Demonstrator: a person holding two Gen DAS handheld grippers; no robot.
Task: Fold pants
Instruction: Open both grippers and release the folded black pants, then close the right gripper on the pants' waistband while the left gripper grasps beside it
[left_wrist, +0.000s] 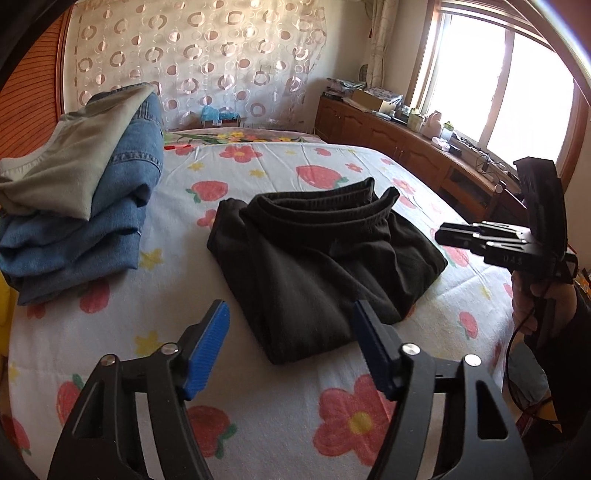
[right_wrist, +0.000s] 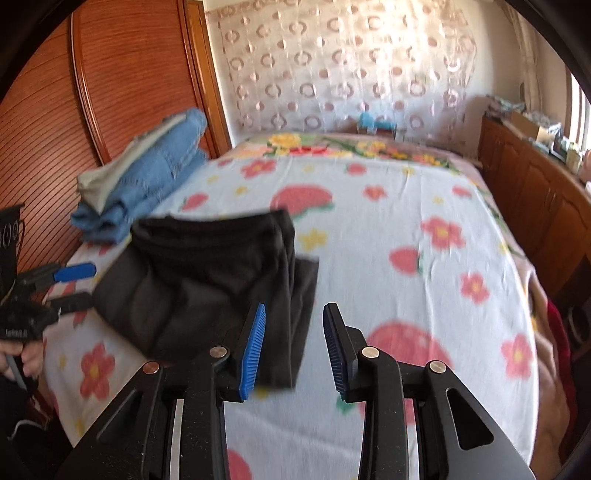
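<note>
Black pants (left_wrist: 317, 266) lie folded in a compact bundle on the flowered bed sheet (left_wrist: 258, 424), waistband at the far end. My left gripper (left_wrist: 290, 343) is open and empty, just in front of the bundle's near edge. My right gripper (right_wrist: 293, 347) is open and empty, over the near right corner of the pants (right_wrist: 207, 288). The right gripper also shows at the right of the left wrist view (left_wrist: 458, 236). The left gripper shows at the left edge of the right wrist view (right_wrist: 74, 288).
A stack of folded blue jeans and a grey-green garment (left_wrist: 74, 206) lies at the bed's left side beside a wooden wardrobe (right_wrist: 74, 110). A wooden cabinet (left_wrist: 406, 147) with clutter runs along the window wall on the right.
</note>
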